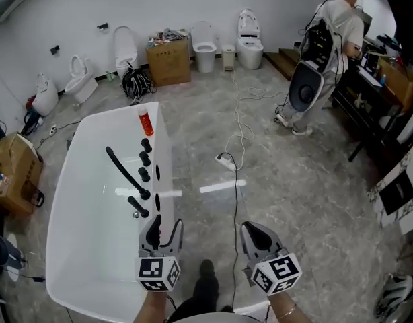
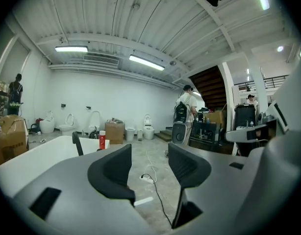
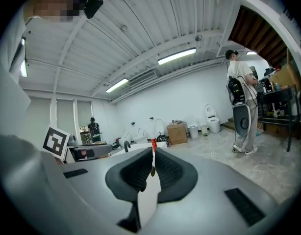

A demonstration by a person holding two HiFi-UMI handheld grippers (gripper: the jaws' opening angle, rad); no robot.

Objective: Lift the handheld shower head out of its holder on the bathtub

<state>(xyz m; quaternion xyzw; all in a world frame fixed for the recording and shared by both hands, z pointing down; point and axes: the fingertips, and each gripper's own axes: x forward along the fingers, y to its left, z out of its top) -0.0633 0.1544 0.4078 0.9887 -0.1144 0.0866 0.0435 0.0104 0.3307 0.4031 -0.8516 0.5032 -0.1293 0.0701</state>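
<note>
Head view. The white bathtub (image 1: 64,175) is ahead and to my left. The handheld shower head (image 1: 124,172) is a long black wand slanting over the tub, with its near end at what I take to be the holder (image 1: 145,195) on the right-hand deck. A row of black knobs (image 1: 145,159) and a red bottle (image 1: 145,122) sit farther along that deck. My left gripper (image 1: 162,230) hovers over the near end of the deck, short of the wand. My right gripper (image 1: 259,238) hangs over bare floor, well apart from the tub.

Left gripper view. The left gripper (image 2: 149,164) has its jaws spread wide, with only floor and a cable (image 2: 149,178) showing between them. The wand (image 2: 77,144) stands up off to the left, outside the gap.

Right gripper view. The right gripper (image 3: 151,169) is clenched to a thin slit and grasps nothing.

Step in hand, by my judgement, is the approach, with no lift begun. To do it well:
- Swing the left claw leftward until the wand sits centred between the pads.
- Grip the handle just above the holder, not the thin far end.
- Pull along the holder's axis to avoid jamming, and stay clear of the knobs.
</note>
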